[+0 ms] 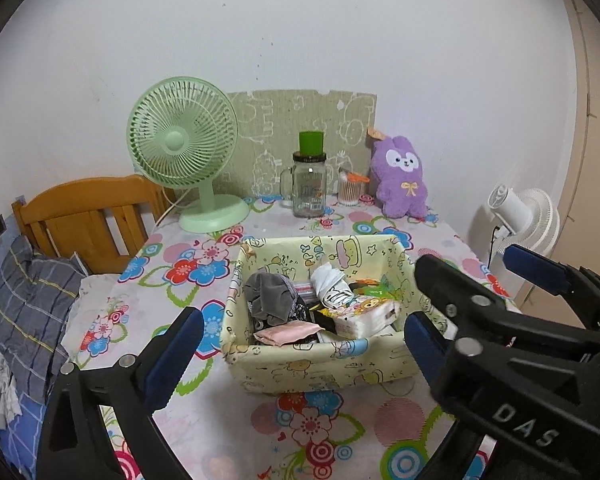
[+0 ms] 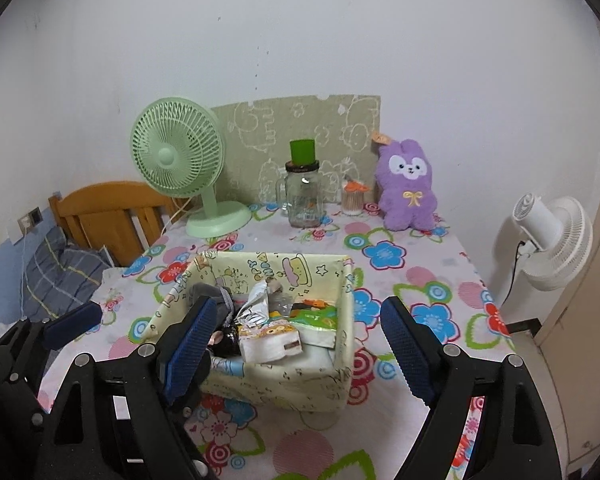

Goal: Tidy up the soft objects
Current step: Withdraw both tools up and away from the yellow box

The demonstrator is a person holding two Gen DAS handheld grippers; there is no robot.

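Note:
A pale yellow cartoon-print fabric box [image 1: 320, 368] [image 2: 300, 384] stands mid-table. It holds a grey cloth [image 1: 268, 292] [image 2: 208, 292], a pink pouch [image 1: 284, 334], a tissue pack [image 1: 364, 312] [image 2: 268, 340] and a crumpled white wrapper [image 1: 332, 284]. A purple plush bunny [image 1: 402, 178] [image 2: 408, 184] sits upright at the table's back right. My left gripper [image 1: 300, 348] hangs open just before the box's front wall, nothing between its pads. My right gripper [image 2: 300, 346] is open too, its fingers either side of the box's near corner, empty. It shows at the right in the left wrist view [image 1: 492, 276].
On the floral tablecloth [image 1: 312, 432] at the back stand a green desk fan [image 1: 184, 148], a glass jar with a green lid [image 1: 310, 184] and a cotton-swab tub [image 1: 350, 190], before a cardboard panel. A wooden headboard [image 1: 88, 216] and bedding lie left; a white fan [image 2: 552, 240] stands right.

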